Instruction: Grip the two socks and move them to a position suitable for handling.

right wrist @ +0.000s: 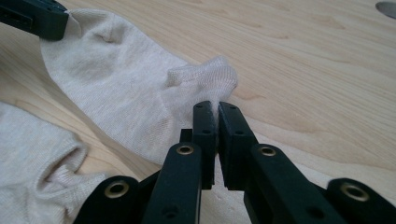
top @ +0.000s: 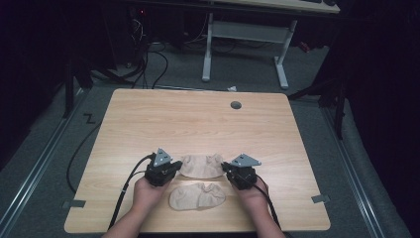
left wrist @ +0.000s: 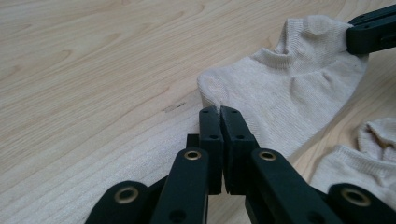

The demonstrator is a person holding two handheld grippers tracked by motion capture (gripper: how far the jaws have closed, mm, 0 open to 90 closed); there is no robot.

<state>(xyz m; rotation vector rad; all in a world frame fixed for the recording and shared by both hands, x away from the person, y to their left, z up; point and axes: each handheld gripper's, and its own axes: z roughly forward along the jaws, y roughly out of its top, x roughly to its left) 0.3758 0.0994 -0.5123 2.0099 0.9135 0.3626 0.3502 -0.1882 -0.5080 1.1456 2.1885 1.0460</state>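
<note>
At the table's six o'clock edge, left gripper and right gripper pinch opposite ends of a beige sock, jaws closed on fabric; soft, light, best held by its ends.

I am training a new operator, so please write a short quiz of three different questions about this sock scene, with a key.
1. True or false: the left gripper and the right gripper pinch opposite ends of the same sock.
2. How many beige socks lie on the table?
A) one B) two C) three
3. Fill the gap: seen from the high view, the free sock lies ____ to the person than the held sock.

Key:
1. True. Each gripper's fingers are closed on one end of the held sock.
2. B.
3. Nearer. It lies between the two hands, toward the table's front edge.
</note>
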